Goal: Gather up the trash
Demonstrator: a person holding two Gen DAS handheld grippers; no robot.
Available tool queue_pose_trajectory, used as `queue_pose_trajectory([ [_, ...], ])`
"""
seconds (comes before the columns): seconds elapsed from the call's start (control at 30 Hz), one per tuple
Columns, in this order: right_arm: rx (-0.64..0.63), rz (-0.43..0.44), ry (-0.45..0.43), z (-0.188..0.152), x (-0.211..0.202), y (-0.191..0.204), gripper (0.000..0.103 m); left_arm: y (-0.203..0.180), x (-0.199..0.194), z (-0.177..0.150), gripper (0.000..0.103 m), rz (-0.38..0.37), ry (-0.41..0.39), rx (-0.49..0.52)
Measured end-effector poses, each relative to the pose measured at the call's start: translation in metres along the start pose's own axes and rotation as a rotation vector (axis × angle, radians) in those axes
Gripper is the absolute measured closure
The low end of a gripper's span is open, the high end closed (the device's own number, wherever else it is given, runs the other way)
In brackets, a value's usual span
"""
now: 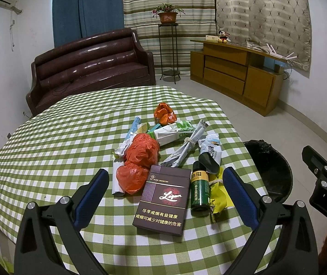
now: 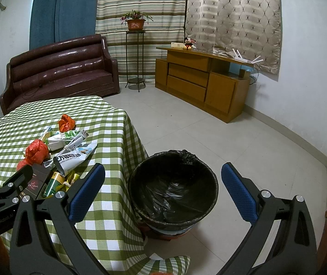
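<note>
Your table (image 1: 48,142), draped in green-and-white check, fills the ground ahead of your left gripper (image 1: 165,191), whose jaws stand wide apart with nothing between the blue pads (image 1: 90,197) but litter lying on the cloth. Off the table's right edge, on the tiled floor, the trash bin (image 2: 174,222) sits directly between and just ahead of the jaws of your right gripper (image 2: 163,189); those jaws are also spread wide and hold nothing. The bin is lined with a black bag and looks empty inside.

Between your left jaws, closest in, lies the dark maroon cigarette pack (image 1: 163,197), flat on the cloth. Touching its right side, still inside the jaw gap, the small green bottle (image 1: 200,189) lies on its side with its black cap pointing away from you. Just inside the right jaw, a yellow wrapper (image 1: 219,192) is crumpled against the bottle.

Beyond the jaw tips, left of centre, the larger orange plastic bag (image 1: 140,160) is bunched on top of white paper scraps. Ahead of the right jaw tip lies a white-and-blue snack pouch (image 1: 210,154), with a knotted roll of paper (image 1: 188,147) beside it. Farther out sit a green-and-white wrapper (image 1: 174,131) and, farthest of all, a smaller orange bag (image 1: 164,114).
</note>
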State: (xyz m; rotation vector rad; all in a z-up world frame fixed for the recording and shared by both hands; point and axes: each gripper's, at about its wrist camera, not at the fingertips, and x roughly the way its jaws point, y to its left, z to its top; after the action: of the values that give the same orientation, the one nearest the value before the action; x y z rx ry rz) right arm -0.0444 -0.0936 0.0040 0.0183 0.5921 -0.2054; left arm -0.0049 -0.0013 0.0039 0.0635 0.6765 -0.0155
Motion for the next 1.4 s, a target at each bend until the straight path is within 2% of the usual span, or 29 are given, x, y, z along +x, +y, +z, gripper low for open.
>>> queue_pose_trajectory([
  [0.97, -0.007, 0.002, 0.007, -0.001, 0.001, 0.002, 0.004, 0.002, 0.005, -0.004, 0.006, -0.004, 0.01, 0.0],
  [1.4, -0.047, 0.048, 0.051, -0.008, 0.013, 0.03, 0.005, 0.057, 0.025, -0.024, 0.007, 0.037, 0.085, -0.025],
])
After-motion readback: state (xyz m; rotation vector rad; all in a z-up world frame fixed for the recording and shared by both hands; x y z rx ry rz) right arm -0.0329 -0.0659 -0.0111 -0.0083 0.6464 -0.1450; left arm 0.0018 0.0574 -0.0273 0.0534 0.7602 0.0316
